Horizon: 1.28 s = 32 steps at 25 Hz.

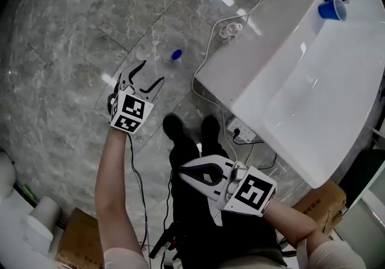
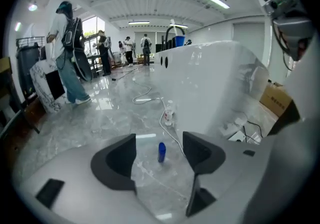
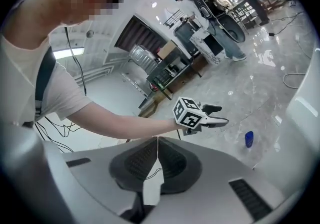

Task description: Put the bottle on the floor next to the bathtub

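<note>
1. On the grey stone floor (image 1: 66, 51), the blue bottle (image 1: 176, 55) stands upright and alone, near the outer wall of the white bathtub (image 1: 252, 57) but not touching it. A white cable (image 1: 201, 63) runs along the floor between bottle and tub.

2. Task status, as a judgement: the placement looks complete. The bottle is on the floor beside the tub, nothing is holding it, and it shows no lean. All that appears to be left is drawing the grippers clear without knocking it.

3. Left gripper (image 1: 151, 72): the jaws stand wide apart and grasp nothing. In the left gripper view the bottle shows in the gap between the two pads, but it sits further off on the floor, clear of both. The head view agrees, with the gripper just short of the bottle and pointed at it.

4. Right gripper (image 1: 183, 173): it is held low near the person's body, well apart from the bottle. Its own view shows the two pads pressed together with nothing between them, so it is clenched and empty.

5. Risk noted: the bottle is narrow and upright, so a brush from the left gripper would likely tip it.
</note>
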Motion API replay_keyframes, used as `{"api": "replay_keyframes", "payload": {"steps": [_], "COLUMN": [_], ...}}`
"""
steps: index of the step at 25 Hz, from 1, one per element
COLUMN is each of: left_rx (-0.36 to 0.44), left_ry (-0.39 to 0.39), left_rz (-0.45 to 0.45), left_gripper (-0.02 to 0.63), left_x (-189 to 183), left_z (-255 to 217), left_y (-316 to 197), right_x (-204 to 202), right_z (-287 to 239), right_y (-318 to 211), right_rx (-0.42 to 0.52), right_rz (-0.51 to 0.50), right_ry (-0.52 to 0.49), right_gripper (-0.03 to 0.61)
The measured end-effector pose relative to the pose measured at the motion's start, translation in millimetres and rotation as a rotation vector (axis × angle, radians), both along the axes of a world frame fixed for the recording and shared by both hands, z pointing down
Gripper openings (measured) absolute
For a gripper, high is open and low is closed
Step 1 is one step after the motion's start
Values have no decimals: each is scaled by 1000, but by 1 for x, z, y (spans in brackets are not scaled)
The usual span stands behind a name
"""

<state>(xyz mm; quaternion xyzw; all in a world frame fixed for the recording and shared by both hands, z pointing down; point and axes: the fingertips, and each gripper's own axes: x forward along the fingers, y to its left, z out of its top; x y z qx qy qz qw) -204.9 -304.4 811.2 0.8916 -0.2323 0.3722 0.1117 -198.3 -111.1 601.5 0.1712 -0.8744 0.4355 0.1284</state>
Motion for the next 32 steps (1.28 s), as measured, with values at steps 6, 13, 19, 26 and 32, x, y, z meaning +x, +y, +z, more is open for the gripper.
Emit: {"api": "replay_keyframes", "payload": {"steps": [6, 13, 19, 26, 32], "left_rx": [64, -61, -45, -61, 17], "left_ry": [46, 119, 166, 430, 431], "left_rz": [54, -5, -76, -302, -359], "left_gripper": [336, 336, 336, 327, 256], "left_x": [0, -3, -23, -26, -31], "left_z": [-109, -217, -320, -427, -466], "left_y": [14, 43, 64, 79, 96], "right_x": [2, 12, 10, 15, 4], "right_z": [-59, -147, -214, -284, -305], "right_y": [-2, -17, -24, -17, 3], "right_rx": [47, 25, 59, 144, 170], "right_rz": [-38, -6, -3, -88, -159], "right_ry": [39, -45, 11, -14, -14], "right_gripper": [29, 29, 29, 29, 29]}}
